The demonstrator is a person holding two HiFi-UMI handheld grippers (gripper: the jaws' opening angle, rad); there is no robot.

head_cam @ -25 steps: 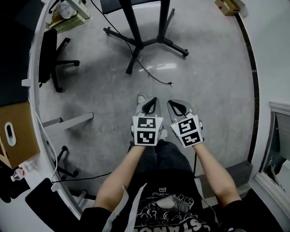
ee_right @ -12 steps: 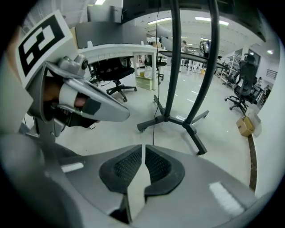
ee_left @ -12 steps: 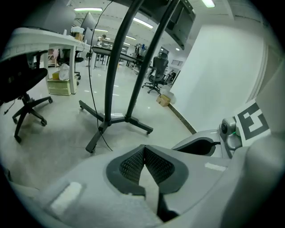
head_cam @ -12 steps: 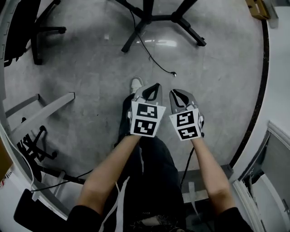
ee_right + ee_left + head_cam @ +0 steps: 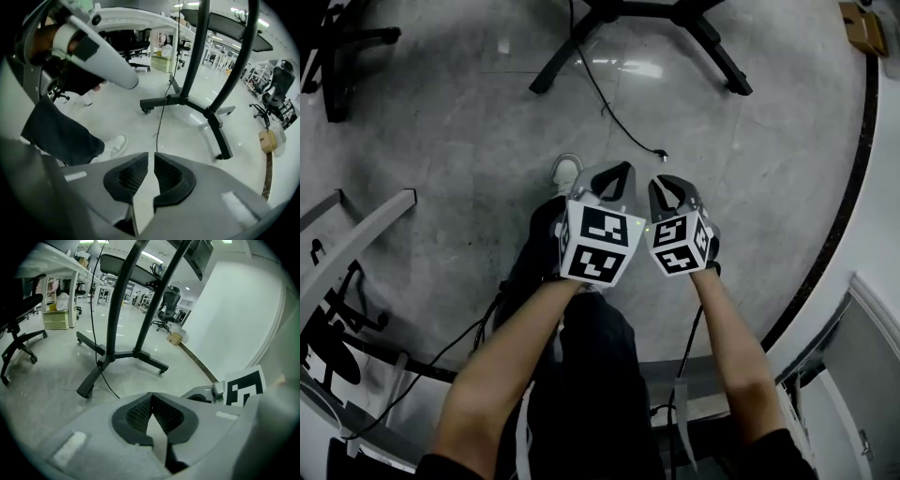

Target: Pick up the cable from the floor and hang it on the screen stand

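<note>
A thin black cable (image 5: 609,103) runs from the screen stand's base (image 5: 551,64) across the grey floor; its plug end (image 5: 663,155) lies just beyond my grippers. Side by side at waist height, my left gripper (image 5: 614,174) and right gripper (image 5: 667,184) are both shut and hold nothing. In the left gripper view the cable (image 5: 92,310) hangs beside the stand's black poles (image 5: 119,301) and trails over the floor. In the right gripper view the cable (image 5: 164,89) drops straight ahead, in front of the stand's base (image 5: 187,101); only a thin slit separates the right gripper's (image 5: 152,157) pads.
A chair base (image 5: 337,52) stands at the far left and a white desk leg (image 5: 356,253) lies at the left. A cardboard box (image 5: 865,28) sits by the curved dark baseboard on the right. The person's shoe (image 5: 565,172) is beside the left gripper.
The person has stepped forward: the stand's base and the cable's plug end have come closer and slid up in the head view. Both grippers stay together, shut.
</note>
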